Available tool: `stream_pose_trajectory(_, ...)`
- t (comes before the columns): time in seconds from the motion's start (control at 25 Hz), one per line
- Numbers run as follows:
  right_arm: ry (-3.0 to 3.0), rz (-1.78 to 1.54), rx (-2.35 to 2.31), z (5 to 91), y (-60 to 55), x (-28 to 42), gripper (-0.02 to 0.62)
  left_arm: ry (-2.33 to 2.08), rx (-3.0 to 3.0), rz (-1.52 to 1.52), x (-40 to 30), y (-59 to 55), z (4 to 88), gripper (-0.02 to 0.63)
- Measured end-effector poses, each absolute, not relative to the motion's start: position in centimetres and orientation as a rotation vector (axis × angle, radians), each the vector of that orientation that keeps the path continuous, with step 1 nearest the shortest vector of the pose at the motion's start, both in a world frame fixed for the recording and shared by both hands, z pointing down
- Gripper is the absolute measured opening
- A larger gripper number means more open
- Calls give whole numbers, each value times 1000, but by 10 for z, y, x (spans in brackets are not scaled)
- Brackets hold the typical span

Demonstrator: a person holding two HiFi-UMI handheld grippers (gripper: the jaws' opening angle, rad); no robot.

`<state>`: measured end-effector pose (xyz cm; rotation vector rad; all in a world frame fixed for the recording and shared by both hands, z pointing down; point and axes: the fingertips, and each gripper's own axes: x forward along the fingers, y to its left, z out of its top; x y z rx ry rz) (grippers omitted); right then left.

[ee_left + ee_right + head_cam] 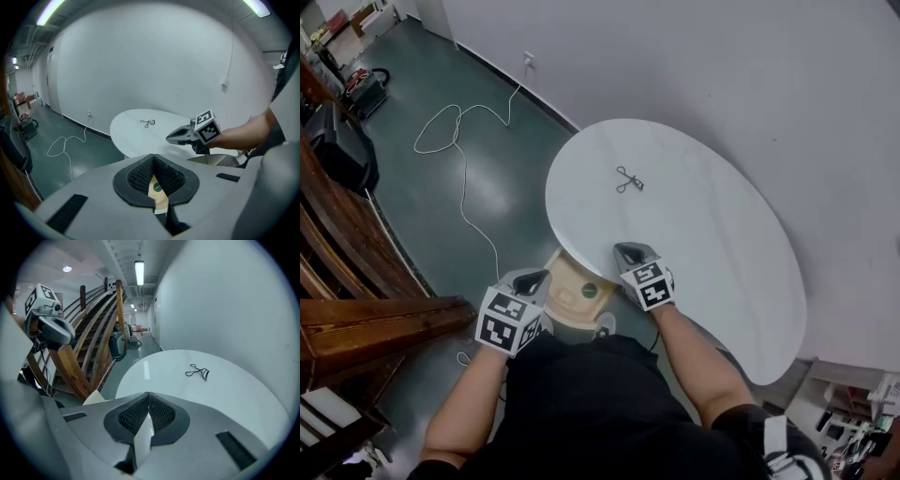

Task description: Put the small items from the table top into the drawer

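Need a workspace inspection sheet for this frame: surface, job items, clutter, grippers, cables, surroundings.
Surface: white oval table, bare except for one item.
Job's things: eyelash curler lies on the table's far half; drawer under the near edge stands open, with a green round item inside.
Clutter: nothing seen.
Grippers: left gripper shut, at the drawer's left side; right gripper shut, at the table's near edge; nothing seen held in either.
Cables: white cable loops over the floor from a wall socket.
Surroundings: wooden staircase at left, white wall behind the table.
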<state>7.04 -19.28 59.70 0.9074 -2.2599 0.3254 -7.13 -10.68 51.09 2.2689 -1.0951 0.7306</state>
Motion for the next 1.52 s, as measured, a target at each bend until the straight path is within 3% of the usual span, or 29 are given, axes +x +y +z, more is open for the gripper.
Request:
stream_pose_trajectory(0.6, -2137, 238, 1029, 596, -343, 126, 9, -1251, 2182, 731, -73, -109, 506, 14)
stream_pose_trajectory(0.76, -2118, 271, 1054, 602, -368, 135, 35, -1294, 2141, 735, -79, -105, 506, 14)
stream_pose_trajectory(1.32, -2090, 433, 1024, 632, -387, 133, 67, -1368, 2058, 728, -82, -89, 512, 14)
stream_pose_trajectory(1.52, -2104, 441, 977, 628, -373, 127, 28, -1356, 2073, 724, -77, -88, 511, 14)
